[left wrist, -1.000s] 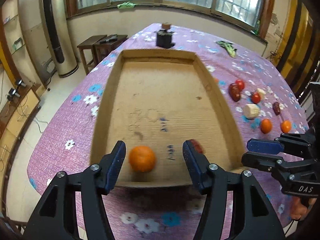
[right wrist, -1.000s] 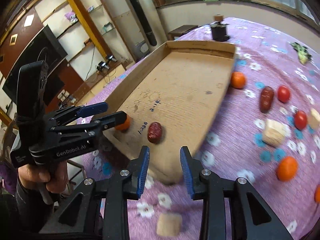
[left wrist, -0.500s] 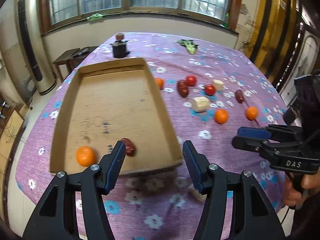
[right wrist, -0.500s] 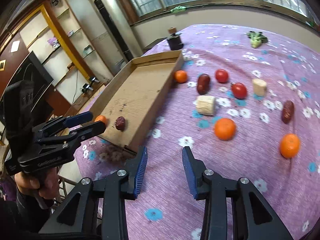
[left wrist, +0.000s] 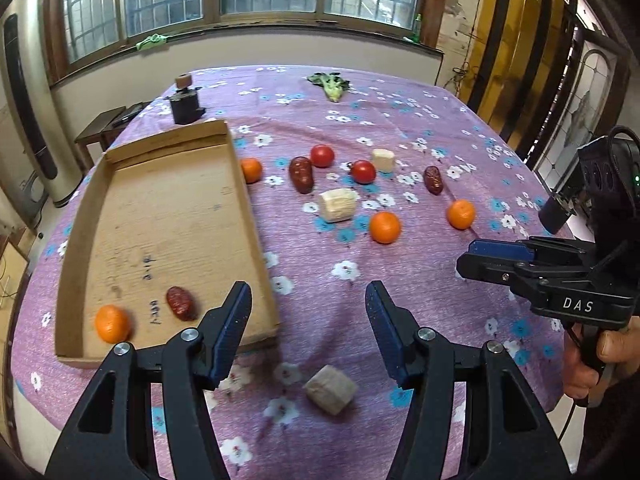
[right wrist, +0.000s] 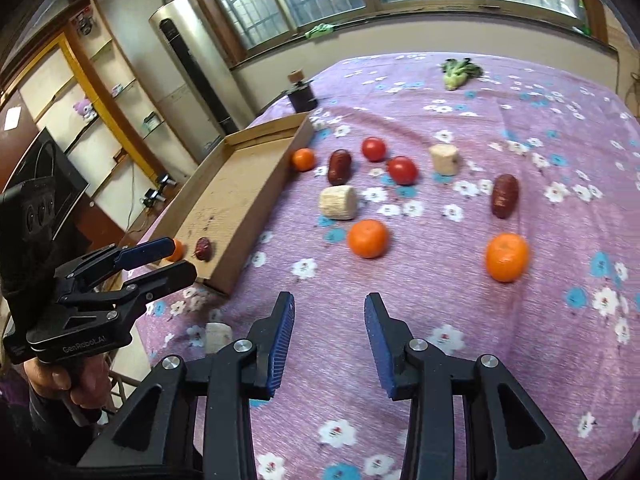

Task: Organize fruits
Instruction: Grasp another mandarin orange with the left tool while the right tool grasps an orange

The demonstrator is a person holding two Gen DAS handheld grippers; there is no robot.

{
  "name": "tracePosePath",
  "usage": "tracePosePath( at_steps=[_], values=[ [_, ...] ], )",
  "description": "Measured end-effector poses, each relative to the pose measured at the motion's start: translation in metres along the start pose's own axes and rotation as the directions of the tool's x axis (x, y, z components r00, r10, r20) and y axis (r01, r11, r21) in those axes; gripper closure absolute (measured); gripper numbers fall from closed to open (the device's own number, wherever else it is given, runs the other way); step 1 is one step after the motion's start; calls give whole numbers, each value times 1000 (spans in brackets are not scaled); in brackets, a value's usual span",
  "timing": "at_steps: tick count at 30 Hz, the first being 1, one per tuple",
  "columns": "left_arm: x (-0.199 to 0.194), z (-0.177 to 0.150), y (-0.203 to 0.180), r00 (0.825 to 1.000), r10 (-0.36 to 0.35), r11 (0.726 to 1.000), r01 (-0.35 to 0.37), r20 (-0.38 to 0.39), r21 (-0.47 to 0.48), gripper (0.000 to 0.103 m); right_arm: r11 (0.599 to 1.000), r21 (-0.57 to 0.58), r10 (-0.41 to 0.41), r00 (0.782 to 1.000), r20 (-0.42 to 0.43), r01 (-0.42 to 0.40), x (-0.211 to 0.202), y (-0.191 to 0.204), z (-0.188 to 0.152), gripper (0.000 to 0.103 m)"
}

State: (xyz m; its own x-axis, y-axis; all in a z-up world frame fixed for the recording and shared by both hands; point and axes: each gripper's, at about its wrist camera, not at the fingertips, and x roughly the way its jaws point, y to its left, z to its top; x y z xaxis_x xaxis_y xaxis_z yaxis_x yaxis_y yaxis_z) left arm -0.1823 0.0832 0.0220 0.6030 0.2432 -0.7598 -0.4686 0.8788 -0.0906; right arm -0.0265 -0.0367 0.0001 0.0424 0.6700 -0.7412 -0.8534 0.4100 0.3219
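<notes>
A cardboard tray (left wrist: 100, 200) lies on the left of the purple flowered table and holds an orange (left wrist: 112, 323) and a red date (left wrist: 181, 303) at its near end. On the cloth to its right lie three oranges (left wrist: 385, 227), two tomatoes (left wrist: 363, 171) and two more dates (left wrist: 301, 174). My left gripper (left wrist: 308, 328) is open and empty above the table's near edge, by the tray's near right corner. My right gripper (right wrist: 329, 340) is open and empty above the cloth, short of the nearest orange (right wrist: 367, 238).
Beige corn-like chunks lie among the fruit (left wrist: 337, 205), (left wrist: 383, 160), and one (left wrist: 331, 389) lies near the front edge. A green vegetable (left wrist: 330, 84) and a dark jar (left wrist: 185, 102) stand at the far side. The table's front edge is close below both grippers.
Both grippers have pulled back from the tray and swung right. The left one left the orange in the tray. The loose fruit on the cloth now fills both views.
</notes>
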Motion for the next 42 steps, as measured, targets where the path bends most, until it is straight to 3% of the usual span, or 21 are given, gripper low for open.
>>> tracePosePath(
  at_steps=[16, 23, 30, 38, 39, 41, 42],
  values=[
    [52, 25, -42, 992, -108, 994, 109, -58, 3, 45, 986, 66, -152, 988, 16, 150, -9, -55, 1, 61],
    [80, 37, -54, 992, -88, 996, 90, -90, 15, 45, 968, 30, -250, 968, 38, 249, -1, -67, 13, 55],
    [106, 45, -59, 990, -70, 997, 73, -121, 24, 45, 968, 19, -251, 967, 36, 250, 12, -75, 27, 55],
    [132, 47, -72, 988, -37, 997, 47, -148, 68, 45, 950, -18, -313, 950, 0, 313, 39, -80, 29, 55],
    [133, 48, -73, 988, -30, 996, 42, -150, 73, 47, 949, -17, -314, 949, -5, 314, 41, -81, 28, 56],
    [132, 48, -74, 989, -35, 996, 46, -144, 79, 71, 950, 6, -312, 950, -6, 312, 43, -86, 26, 67],
    [131, 48, -73, 988, -40, 996, 52, -147, 77, 72, 954, 17, -300, 954, -1, 300, 41, -87, 25, 67]
  ],
)
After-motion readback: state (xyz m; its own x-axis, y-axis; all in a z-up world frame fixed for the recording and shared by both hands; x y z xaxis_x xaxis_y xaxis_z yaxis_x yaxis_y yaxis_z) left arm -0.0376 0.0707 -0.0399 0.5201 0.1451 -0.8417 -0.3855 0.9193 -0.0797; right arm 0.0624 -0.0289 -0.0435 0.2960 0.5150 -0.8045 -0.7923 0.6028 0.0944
